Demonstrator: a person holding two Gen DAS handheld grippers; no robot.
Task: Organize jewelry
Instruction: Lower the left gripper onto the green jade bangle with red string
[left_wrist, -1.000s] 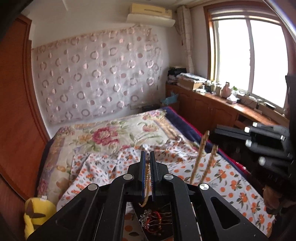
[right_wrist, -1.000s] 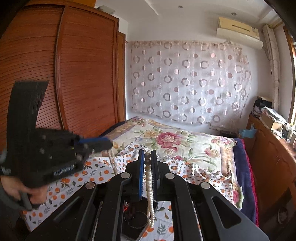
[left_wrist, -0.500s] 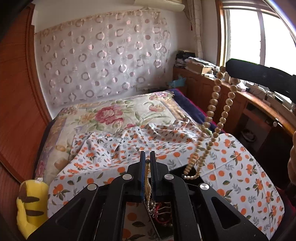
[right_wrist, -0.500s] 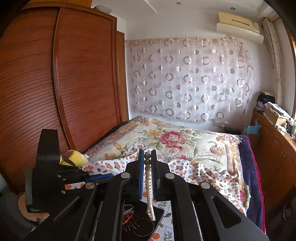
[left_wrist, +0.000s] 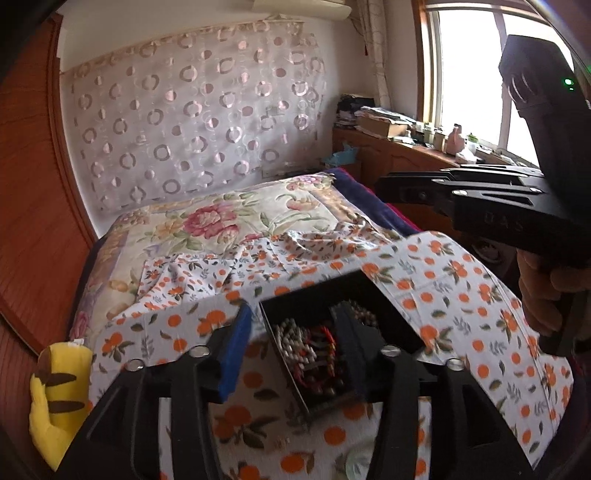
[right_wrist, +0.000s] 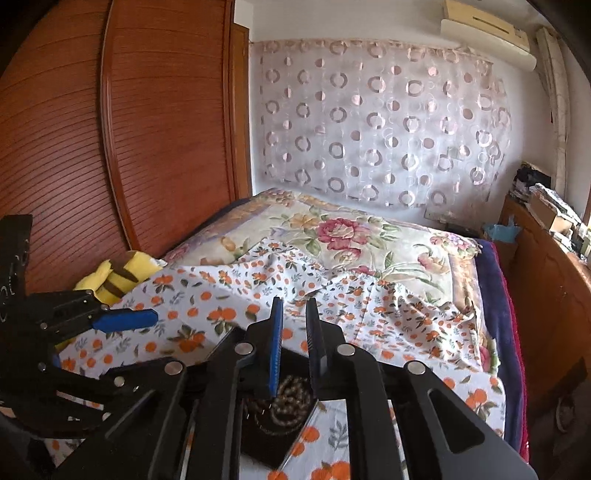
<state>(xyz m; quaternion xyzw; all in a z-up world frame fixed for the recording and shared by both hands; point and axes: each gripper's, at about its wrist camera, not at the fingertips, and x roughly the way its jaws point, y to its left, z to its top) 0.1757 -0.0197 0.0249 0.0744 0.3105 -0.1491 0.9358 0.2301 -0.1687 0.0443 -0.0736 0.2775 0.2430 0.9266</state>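
A black jewelry tray (left_wrist: 310, 295) lies on the orange-print cloth (left_wrist: 461, 295). It holds white and red beaded pieces (left_wrist: 306, 347) and a brown bead strand (left_wrist: 360, 314). My left gripper (left_wrist: 291, 310) hangs low over the tray. Its jaws are opening wide and nothing is pinched between its blue pads (left_wrist: 236, 350). My right gripper (right_wrist: 294, 301) hovers over the same tray (right_wrist: 266, 443), above a coiled bead necklace (right_wrist: 291, 398). Its jaws are opening slightly, with only cloth visible through the gap. Each gripper shows in the other's view: the right gripper (left_wrist: 380, 186) and the left one's blue pad (right_wrist: 125, 319).
The cloth covers the near end of a bed with a floral spread (right_wrist: 351, 236). A yellow striped plush toy (left_wrist: 55, 398) lies at the bed's left edge beside the wooden wardrobe (right_wrist: 110, 147). A cluttered wooden cabinet (left_wrist: 406, 155) runs under the window at right. A hand (left_wrist: 543, 291) grips the right tool.
Both grippers sank toward the tray. Each had been shut on a hanging bead strand; both strands now lie in the tray, with the left jaws wide apart and the right slightly parted.
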